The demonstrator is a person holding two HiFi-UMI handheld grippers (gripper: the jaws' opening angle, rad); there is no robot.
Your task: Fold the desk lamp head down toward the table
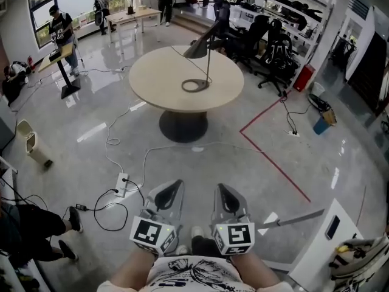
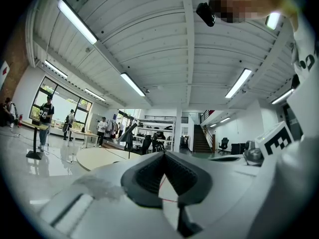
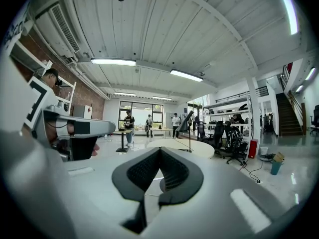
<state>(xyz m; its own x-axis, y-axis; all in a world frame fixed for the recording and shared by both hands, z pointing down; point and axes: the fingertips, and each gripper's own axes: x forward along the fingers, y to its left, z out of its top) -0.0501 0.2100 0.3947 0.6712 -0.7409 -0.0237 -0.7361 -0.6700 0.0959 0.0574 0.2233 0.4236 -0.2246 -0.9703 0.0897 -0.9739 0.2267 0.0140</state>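
A black desk lamp (image 1: 205,53) stands on a round beige table (image 1: 164,81) far ahead of me, its ring base (image 1: 194,86) flat on the top and its long head raised and slanting up. The lamp (image 2: 128,133) shows small in the left gripper view and the lamp (image 3: 187,122) small in the right gripper view. My left gripper (image 1: 175,184) and right gripper (image 1: 222,188) are held side by side close to my body, well short of the table. Both are shut with nothing between the jaws, as the left gripper (image 2: 164,154) and right gripper (image 3: 159,150) show in their own views.
A power strip (image 1: 121,184) and loose cables lie on the glossy floor between me and the table. A red tape line (image 1: 276,166) runs to the right. Office chairs (image 1: 270,50) stand behind the table, a standing desk (image 1: 64,72) with a person at the left, white furniture (image 1: 325,239) at the lower right.
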